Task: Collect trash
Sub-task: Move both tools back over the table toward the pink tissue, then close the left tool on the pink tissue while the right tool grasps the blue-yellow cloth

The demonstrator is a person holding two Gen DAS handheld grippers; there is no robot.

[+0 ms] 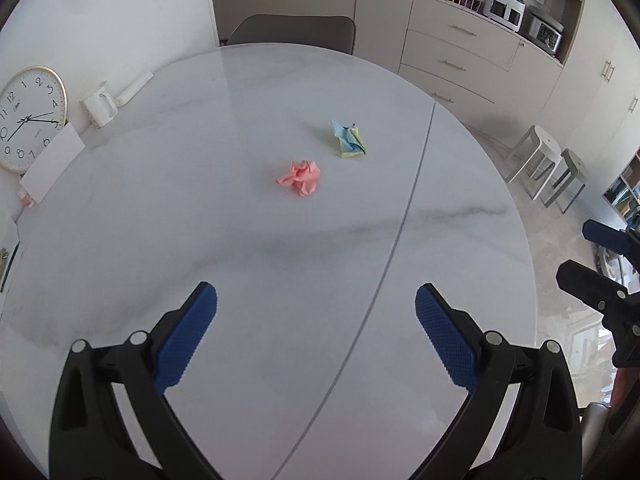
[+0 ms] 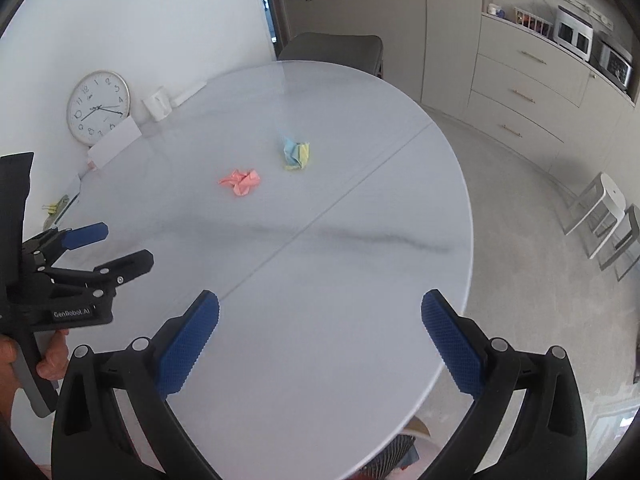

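Claws first: the left gripper [image 1: 316,304] is spread wide with nothing between its blue pads [image 1: 186,336], hanging over the near part of the round marble table [image 1: 160,240]. The right gripper [image 2: 320,310] is spread just as wide and empty, over the table's near right edge. Each shows in the other's view, the left one [image 2: 108,246] at the far left of the right wrist view, gripped by a hand [image 2: 52,356].

Trash lies well ahead of both claws, near the middle of the table: a crumpled pink paper [image 1: 301,178] and, just beyond it to the right, a crumpled blue and yellow paper [image 1: 348,140]. The two are near each other but apart. A seam [image 1: 400,224] runs across the tabletop to the right of them.

At the table's far left stand a white mug [image 1: 100,106], a wall clock [image 1: 30,118] and a white card [image 1: 52,164]. A grey chair [image 1: 292,32] sits behind the table; stools [image 1: 548,160] stand on the floor to the right.
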